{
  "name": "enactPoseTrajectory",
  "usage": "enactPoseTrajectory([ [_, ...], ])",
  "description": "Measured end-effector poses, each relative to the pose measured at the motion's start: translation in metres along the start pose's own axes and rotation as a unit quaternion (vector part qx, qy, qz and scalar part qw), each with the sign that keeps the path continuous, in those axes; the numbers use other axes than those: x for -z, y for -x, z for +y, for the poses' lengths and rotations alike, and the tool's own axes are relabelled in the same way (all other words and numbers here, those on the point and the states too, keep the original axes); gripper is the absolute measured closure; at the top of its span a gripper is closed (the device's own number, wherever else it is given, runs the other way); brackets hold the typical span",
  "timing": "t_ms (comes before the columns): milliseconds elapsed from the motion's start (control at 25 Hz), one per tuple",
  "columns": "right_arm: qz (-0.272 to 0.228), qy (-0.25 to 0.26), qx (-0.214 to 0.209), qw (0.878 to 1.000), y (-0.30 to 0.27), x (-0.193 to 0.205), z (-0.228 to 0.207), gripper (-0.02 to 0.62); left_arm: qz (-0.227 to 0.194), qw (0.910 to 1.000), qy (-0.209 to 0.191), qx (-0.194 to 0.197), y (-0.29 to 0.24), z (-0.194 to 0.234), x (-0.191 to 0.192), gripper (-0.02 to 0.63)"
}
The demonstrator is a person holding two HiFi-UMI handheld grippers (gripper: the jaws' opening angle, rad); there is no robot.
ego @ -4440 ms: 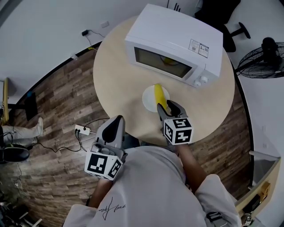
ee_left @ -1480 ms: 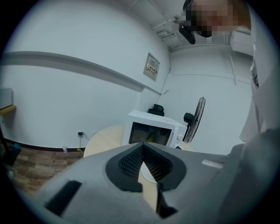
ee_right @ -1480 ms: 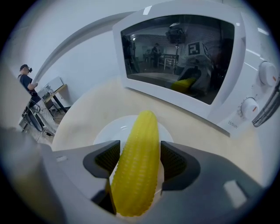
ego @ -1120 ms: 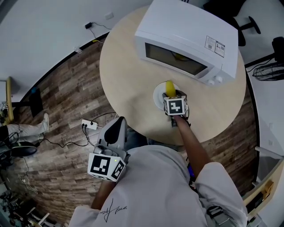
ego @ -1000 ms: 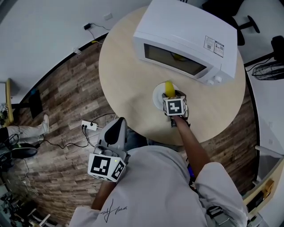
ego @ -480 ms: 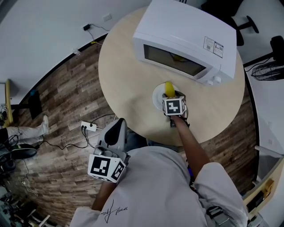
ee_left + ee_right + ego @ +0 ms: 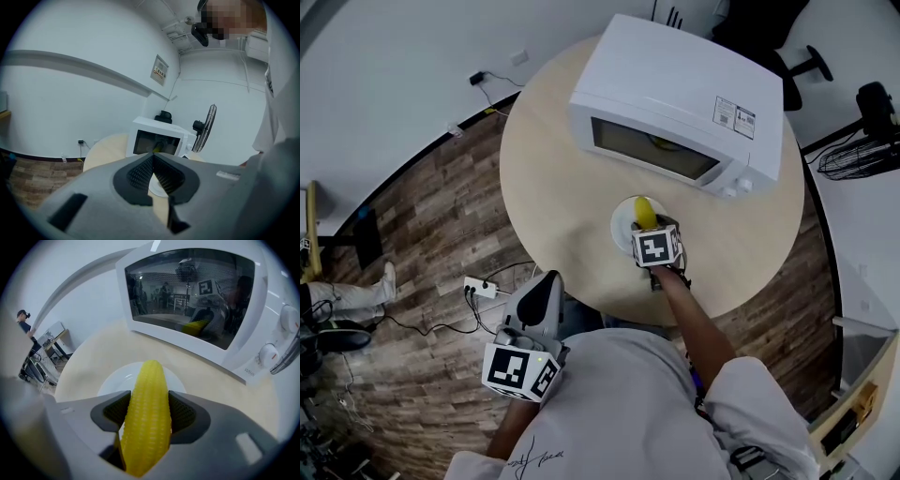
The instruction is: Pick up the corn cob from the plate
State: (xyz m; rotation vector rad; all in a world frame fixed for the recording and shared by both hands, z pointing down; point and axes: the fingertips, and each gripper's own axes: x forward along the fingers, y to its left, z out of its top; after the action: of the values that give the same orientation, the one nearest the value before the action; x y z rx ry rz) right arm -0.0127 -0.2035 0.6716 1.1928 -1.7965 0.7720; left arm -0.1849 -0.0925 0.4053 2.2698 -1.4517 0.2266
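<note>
Your right claw (image 7: 146, 414) just closed onto the corn cob (image 7: 644, 213); squeeze firm, lift straight off the plate (image 7: 112, 380) below.

No legible text, sticker (image 7: 730, 112) atop microwave (image 7: 675, 75) too small, wall notice (image 7: 161, 71) blurred

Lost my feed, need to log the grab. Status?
Right gripper: jaws just closed on corn cob. Left gripper shut, empty, held back. Cob over white plate. Microwave behind plate, not blocking.
</note>
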Motion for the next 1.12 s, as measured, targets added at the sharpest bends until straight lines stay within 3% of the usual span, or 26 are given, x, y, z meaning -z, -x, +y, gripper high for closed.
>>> enactPoseTrajectory([
  [1120, -0.025, -0.008, -0.022, 0.999, 0.018, -0.001, -0.010, 0.331, -0.018, 0.9998, 0.000, -0.003, -0.007, -0.013, -0.006, 0.615],
])
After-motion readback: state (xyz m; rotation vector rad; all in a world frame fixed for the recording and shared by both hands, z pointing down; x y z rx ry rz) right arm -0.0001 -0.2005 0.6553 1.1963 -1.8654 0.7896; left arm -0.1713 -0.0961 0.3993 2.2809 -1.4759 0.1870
